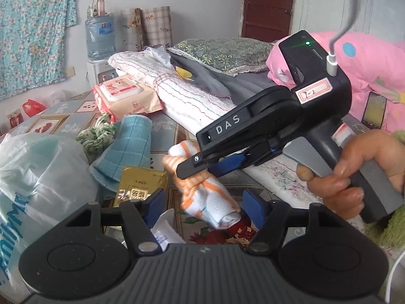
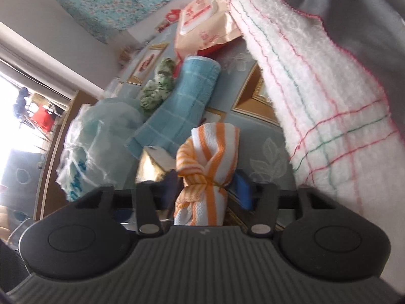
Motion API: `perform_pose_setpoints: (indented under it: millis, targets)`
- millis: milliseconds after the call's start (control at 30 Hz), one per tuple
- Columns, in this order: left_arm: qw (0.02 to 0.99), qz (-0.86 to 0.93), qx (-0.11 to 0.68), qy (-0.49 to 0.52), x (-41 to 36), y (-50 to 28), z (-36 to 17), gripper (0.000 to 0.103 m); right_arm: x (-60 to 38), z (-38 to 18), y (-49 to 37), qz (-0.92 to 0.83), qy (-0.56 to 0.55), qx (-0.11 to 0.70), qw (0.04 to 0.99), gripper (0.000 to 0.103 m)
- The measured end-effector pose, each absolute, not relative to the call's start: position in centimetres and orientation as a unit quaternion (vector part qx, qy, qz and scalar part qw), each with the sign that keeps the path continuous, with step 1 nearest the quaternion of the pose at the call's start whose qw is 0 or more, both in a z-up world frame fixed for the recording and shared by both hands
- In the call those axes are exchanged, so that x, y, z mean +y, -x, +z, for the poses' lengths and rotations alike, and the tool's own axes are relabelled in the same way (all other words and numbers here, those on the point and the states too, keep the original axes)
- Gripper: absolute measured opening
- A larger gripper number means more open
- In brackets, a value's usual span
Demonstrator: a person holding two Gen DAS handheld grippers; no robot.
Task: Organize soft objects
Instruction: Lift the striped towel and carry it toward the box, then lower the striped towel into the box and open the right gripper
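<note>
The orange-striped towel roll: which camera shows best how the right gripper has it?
The left wrist view: it shows the right gripper side-on across the orange-striped towel roll. The right wrist view shows the roll between its fingers, contact unclear.

A lived-in bedroom in a home. A bed carries a pink quilt (image 1: pixel 367 58), a green floral pillow (image 1: pixel 227 50) and a folded white blanket (image 1: pixel 182 93). Beside it a water dispenser bottle (image 1: pixel 100 35) stands against the wall, and a floral cloth (image 1: pixel 33 25) hangs there. A patterned table top (image 1: pixel 162 126) holds a wet-wipes pack (image 1: pixel 121 93) and a plastic bag (image 1: pixel 43 172). A dark red door (image 1: pixel 268 5) closes the back; past the window there is perhaps a balcony
</note>
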State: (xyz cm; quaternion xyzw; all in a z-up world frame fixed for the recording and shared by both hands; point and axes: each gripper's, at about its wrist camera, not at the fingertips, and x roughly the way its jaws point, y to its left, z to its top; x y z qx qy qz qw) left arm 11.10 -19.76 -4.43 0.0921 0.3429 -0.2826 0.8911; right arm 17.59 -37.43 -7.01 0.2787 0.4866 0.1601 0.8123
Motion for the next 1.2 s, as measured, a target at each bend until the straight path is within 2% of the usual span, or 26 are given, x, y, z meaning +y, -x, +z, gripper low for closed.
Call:
perform_pose_setpoints:
  millis: [200, 400, 600, 933, 1200]
  targets:
    - [0.89, -0.283, 0.344, -0.104, -20.6, -11.4, -4.5, 0.067, -38.2, -6.5, -15.8, 0.163, -0.318, 0.458, 0.814, 0.033]
    - [0.893, -0.281, 0.338, -0.096, -20.3, -10.8, -3.8, 0.055, -37.7, -2.3, -13.2, 0.174, -0.293, 0.407, 0.847, 0.032]
    - [0.912, -0.272, 0.298, -0.073, -18.0, -8.5, -0.8, 0.053, -36.1, 1.6, -11.2, 0.199, -0.268, 0.37, 0.867, 0.031]
    - [0.956, -0.163, 0.242, -0.015, -8.3, -4.0, 4.0, 0.05, -27.2, 6.4, -12.4, 0.331, -0.24, 0.334, 0.849, 0.03]
    - [0.966, -0.052, 0.253, -0.012, 2.0, -4.0, 6.9, 0.049, -15.1, 7.7, -17.0, 0.434, -0.25, 0.358, 0.788, 0.029]
